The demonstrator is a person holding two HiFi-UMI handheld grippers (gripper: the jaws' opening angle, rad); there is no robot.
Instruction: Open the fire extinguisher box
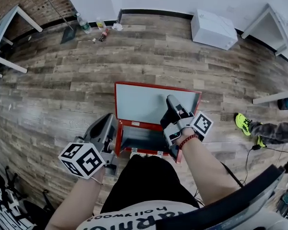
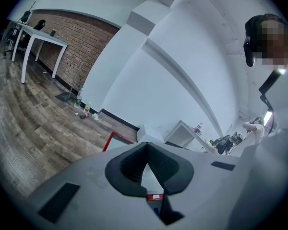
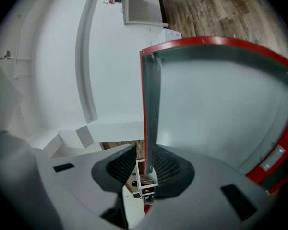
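The red fire extinguisher box [image 1: 134, 124] stands on the wooden floor in front of me, its lid [image 1: 144, 102] swung up and showing a pale grey inner face. My right gripper [image 1: 172, 102] is at the lid's right part. In the right gripper view the lid's [image 3: 216, 95] thin red-trimmed edge [image 3: 150, 104] runs between the jaws of the right gripper [image 3: 145, 164]; the left pad stands apart from it, so the jaws are open. My left gripper [image 1: 107, 121] hangs just left of the box and, in its own view, the left gripper [image 2: 146, 150] has its tips together on nothing.
A white carton [image 1: 213, 28] lies by the far wall. Bottles [image 1: 84, 24] and a dustpan [image 1: 68, 32] sit at the back left. White table legs [image 1: 9, 66] stand left and others [image 1: 273, 97] right. Another person's yellow-green shoe [image 1: 243, 122] is near the box's right.
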